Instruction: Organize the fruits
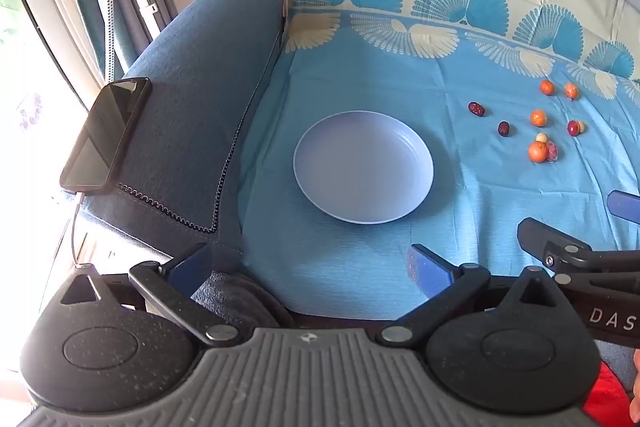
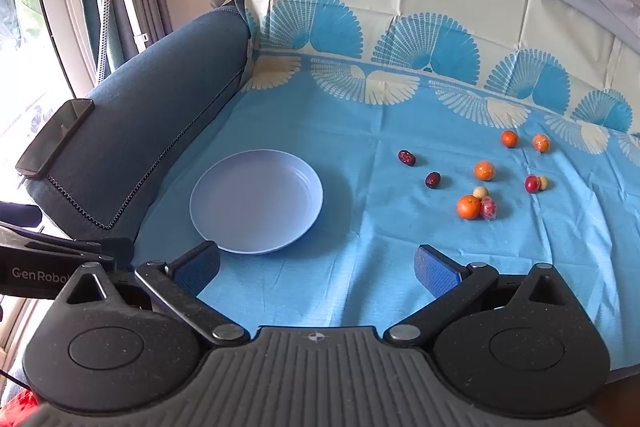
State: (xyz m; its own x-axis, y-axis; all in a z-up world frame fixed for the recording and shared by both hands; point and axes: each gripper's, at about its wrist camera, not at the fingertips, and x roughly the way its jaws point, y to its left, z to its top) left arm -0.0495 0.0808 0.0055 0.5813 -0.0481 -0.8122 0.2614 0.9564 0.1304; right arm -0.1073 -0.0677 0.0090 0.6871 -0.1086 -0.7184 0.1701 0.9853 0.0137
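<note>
Right wrist: plate (image 2: 256, 203) empty; fruits (image 2: 469, 207) scattered on cloth (image 2: 360, 287).

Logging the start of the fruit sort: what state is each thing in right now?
Plate: empty, flat on the cloth.
Oranges: loose on the cloth, none plated.
Dates: loose on the cloth.
Phone: screen dark, lying on the armrest.
Left gripper: open, holding nothing.
Right gripper: open, holding nothing.
</note>
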